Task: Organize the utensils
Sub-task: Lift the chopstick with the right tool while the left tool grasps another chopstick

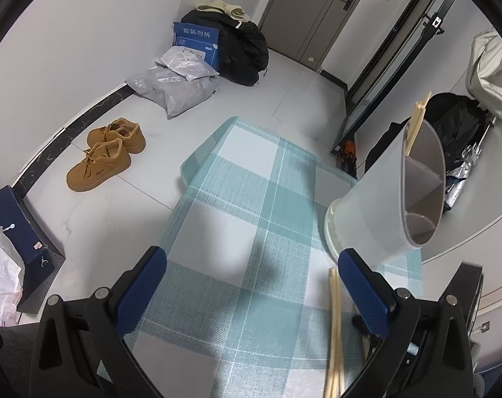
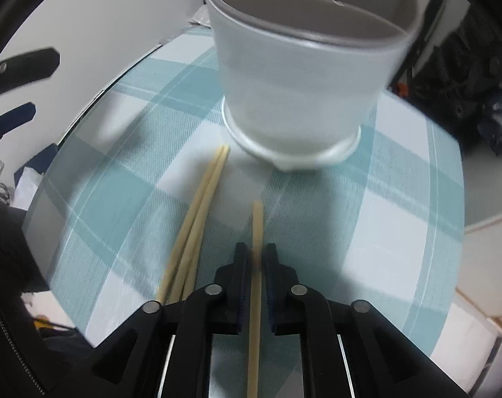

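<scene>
A white utensil holder (image 1: 380,212) with divided compartments stands at the right of the teal plaid tablecloth (image 1: 237,205); several wooden chopsticks (image 1: 418,119) stick out of its far compartment. My left gripper (image 1: 252,287) hovers open and empty over the cloth, left of the holder. More loose chopsticks (image 1: 334,325) lie by its right finger. In the right wrist view, my right gripper (image 2: 255,255) points steeply down with its jaws narrow around a single chopstick (image 2: 257,222); thin gaps show on both sides of it. Two or three chopsticks (image 2: 201,212) lie to its left, just before the holder (image 2: 297,76).
The cloth-covered table drops off at the left and far edges. On the floor lie tan shoes (image 1: 105,156), grey parcels (image 1: 181,83), a black bag (image 1: 244,53) and a dark blue box (image 1: 25,232). A round grey tabletop (image 1: 476,212) with dark bags is on the right.
</scene>
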`<state>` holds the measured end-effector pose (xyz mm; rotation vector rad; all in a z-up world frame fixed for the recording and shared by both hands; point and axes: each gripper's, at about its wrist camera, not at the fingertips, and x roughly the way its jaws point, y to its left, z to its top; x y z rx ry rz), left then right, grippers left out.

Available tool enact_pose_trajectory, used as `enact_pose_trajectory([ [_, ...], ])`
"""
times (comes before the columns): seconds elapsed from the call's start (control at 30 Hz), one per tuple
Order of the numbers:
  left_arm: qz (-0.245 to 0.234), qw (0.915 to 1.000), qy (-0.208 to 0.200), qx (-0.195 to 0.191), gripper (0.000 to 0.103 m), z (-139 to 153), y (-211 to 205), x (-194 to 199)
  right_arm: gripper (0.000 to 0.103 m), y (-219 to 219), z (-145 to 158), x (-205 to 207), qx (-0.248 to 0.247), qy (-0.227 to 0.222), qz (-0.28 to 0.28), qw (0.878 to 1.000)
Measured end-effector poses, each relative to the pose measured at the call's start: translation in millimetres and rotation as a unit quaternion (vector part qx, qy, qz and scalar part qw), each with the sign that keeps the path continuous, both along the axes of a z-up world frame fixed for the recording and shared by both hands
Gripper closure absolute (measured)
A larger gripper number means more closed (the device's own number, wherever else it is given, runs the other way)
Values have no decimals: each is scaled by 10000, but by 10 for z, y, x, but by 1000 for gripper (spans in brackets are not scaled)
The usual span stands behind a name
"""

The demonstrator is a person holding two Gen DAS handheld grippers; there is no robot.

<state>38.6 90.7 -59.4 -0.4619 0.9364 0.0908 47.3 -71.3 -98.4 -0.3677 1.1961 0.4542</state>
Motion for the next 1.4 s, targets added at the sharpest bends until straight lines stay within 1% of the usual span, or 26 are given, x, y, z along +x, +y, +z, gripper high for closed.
enact_pose_trajectory([
  [0.07,-21,9999,82,90,1,-39,-20,-4,91,75,17,70,125,-78,-20,9999],
  [0.13,-47,9997,176,176,1,-74,-51,4,91,56,37,106,313,-86,-100,9994],
  [0.17,-104,9995,243,182,1,-107,-84,9,97,32,28,107,404,-74,-140,9991],
  [0.23,-367,9984,398,186,1,-171,-187,20,97,-29,40,114,629,-45,-232,9977],
  [0.3,-649,9962,505,269,1,-199,-300,10,97,-136,96,129,837,-27,-418,9956],
  [0.4,-1190,9899,612,476,1,-227,-553,-44,97,-368,270,201,1344,-68,-773,9879],
  [0.43,-1385,9864,645,607,1,-234,-658,-76,97,-478,346,222,1564,-116,-929,9832],
  [0.47,-1479,9841,677,718,1,-243,-724,-97,97,-572,398,236,1757,-142,-1063,9786],
  [0.5,-1586,9811,726,841,1,-260,-800,-120,97,-704,457,252,2008,-167,-1257,9714],
  [0.57,-1728,9769,806,966,1,-291,-883,-154,97,-949,531,281,2467,-166,-1603,9556],
  [0.63,-1796,9733,889,1120,1,-323,-939,-177,97,-1188,583,321,2836,-168,-1873,9403],
  [0.7,-1806,9711,981,1215,1,-360,-970,-192,97,-1365,611,349,3065,-188,-2056,9292],
  [0.8,-1715,9701,1166,1259,1,-416,-940,-186,97,-1586,604,332,3477,-189,-2422,9056],
  [0.9,-1687,9679,1290,1345,1,-470,-946,-221,97,-1614,518,292,3646,-327,-2674,8914],
  [0.93,-1658,9680,1301,1364,1,-473,-942,-215,97,-1671,553,249,3708,-399,-2762,8858],
  [0.97,-1628,9678,1336,1377,1,-487,-935,-212,97,-1728,574,318,3769,-436,-2839,8806],
  [1.03,-1587,9672,1422,1382,1,-515,-917,-201,97,-1821,625,223,3865,-536,-3024,8697],
  [1.07,-1586,9667,1394,1443,1,-510,-924,-206,97,-1840,637,204,3802,-611,-3110,8689],
  [1.1,-1598,9663,1386,1466,1,-508,-937,-195,97,-1866,522,227,3702,-674,-3183,8701],
  [1.17,-1598,9661,1407,1463,1,-510,-952,-174,97,-1834,519,218,3304,-762,-3199,8847],
  [1.2,-1603,9658,1411,1469,1,-509,-950,-159,97,-1808,522,204,3126,-798,-3214,8903],
  [1.23,-1600,9655,1410,1495,1,-511,-951,-135,97,-1762,460,216,2981,-818,-3257,8935],
  [1.33,-1602,9630,1416,1641,3,-494,-979,-38,97,-1733,369,214,2823,-672,-3278,8991],
  [1.4,-1557,9620,1416,1739,4,-491,-975,10,97,-1732,303,219,2850,-529,-3339,8969],
])
